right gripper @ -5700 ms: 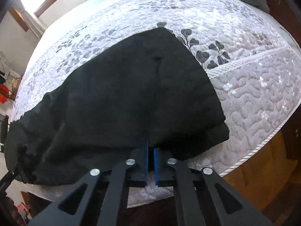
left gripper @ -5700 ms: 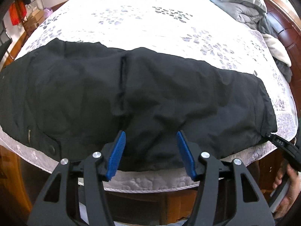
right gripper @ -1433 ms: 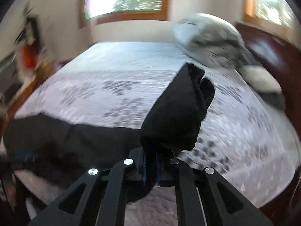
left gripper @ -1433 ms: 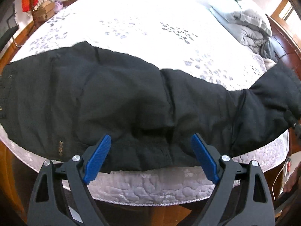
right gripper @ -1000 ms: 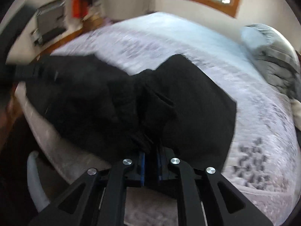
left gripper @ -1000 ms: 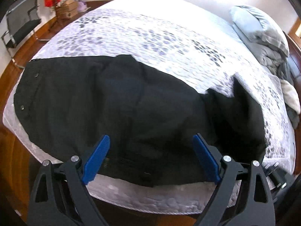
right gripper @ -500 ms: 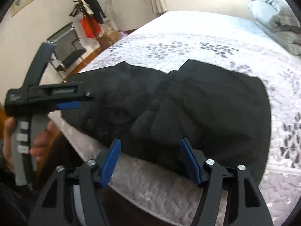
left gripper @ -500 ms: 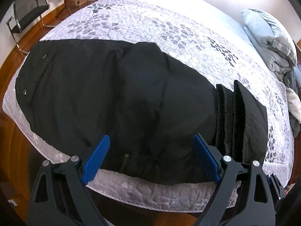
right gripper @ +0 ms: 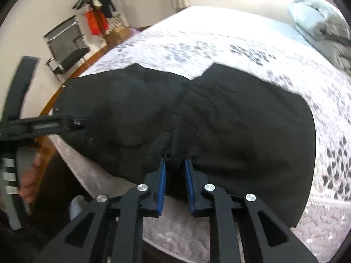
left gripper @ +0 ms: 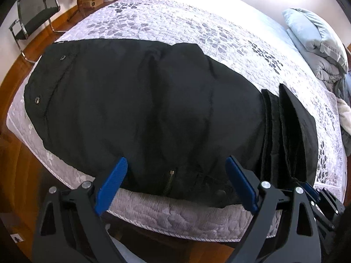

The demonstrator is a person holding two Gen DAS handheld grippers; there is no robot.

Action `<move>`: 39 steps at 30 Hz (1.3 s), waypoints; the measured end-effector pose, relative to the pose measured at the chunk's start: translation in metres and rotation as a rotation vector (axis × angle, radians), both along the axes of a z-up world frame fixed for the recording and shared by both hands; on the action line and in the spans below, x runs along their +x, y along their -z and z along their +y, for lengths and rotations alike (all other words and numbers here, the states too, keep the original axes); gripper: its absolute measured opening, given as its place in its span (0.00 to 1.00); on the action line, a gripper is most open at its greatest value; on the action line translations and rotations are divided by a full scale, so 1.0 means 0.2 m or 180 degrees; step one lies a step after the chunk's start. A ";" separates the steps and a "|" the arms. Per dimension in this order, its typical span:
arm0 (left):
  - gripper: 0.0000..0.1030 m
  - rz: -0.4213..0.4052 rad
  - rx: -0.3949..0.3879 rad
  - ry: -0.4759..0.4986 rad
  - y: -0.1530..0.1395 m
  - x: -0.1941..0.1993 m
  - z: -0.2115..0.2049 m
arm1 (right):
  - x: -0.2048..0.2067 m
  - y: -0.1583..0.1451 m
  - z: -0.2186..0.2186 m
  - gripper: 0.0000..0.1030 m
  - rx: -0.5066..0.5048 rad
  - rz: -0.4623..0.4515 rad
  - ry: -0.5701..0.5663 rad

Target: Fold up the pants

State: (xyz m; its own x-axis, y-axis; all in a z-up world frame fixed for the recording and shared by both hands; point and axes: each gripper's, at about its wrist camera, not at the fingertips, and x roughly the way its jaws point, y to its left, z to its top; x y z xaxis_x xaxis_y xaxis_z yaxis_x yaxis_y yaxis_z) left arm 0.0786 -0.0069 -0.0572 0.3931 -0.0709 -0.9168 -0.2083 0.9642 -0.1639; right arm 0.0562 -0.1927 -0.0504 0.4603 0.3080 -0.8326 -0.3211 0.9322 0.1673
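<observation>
Because the black padded fabric pants (left gripper: 153,114) are soft and limp, they look likely to sag and crumple wherever they are lifted, so a judgement would favour pinching a firm, layered spot such as the stitched waistband or a stacked hem edge rather than a single loose sheet. They lie spread across the near part of the white quilted bed with grey leaf print (left gripper: 197,22), already doubled over, with the zipper and snap at the near edge and a stack of folded edges standing at the right end. The left gripper (left gripper: 175,186) hovers just above the near edge of the cloth, its blue pads wide apart and holding nothing; the zipper sits between them but untouched. The right gripper (right gripper: 174,184) is closing, its pads set narrowly apart, with a bunched ridge of the black fabric at the fold line just at its fingertips; whether the pads press on it yet cannot be told.
</observation>
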 end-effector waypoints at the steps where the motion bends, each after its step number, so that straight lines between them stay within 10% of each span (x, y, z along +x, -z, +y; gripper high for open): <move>1: 0.88 0.0008 -0.0012 -0.0003 0.00 0.00 0.00 | 0.00 0.00 0.02 0.16 -0.0048 0.0005 -0.0030; 8: 0.88 -0.0013 -0.0027 -0.0013 0.00 -0.01 0.03 | 0.06 0.18 0.06 0.30 -0.0053 0.0349 0.0030; 16: 0.88 -0.0012 -0.0014 -0.0022 -0.01 -0.01 0.05 | 0.08 -0.11 -0.06 0.43 0.0397 0.0059 0.0219; 30: 0.89 0.0029 0.0109 0.0023 0.00 -0.05 0.08 | 0.23 0.23 0.00 0.44 -0.0479 0.0242 0.0581; 39: 0.89 0.0021 -0.0077 -0.0386 0.00 0.01 0.35 | 0.13 -0.07 0.03 0.51 0.0111 -0.0059 0.0487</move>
State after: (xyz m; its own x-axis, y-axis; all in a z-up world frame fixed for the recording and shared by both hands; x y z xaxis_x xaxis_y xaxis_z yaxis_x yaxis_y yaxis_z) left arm 0.0796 0.0627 -0.0569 0.3941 -0.0453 -0.9179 -0.3243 0.9277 -0.1850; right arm 0.0828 -0.1868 -0.0366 0.5191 0.2617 -0.8137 -0.1792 0.9641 0.1957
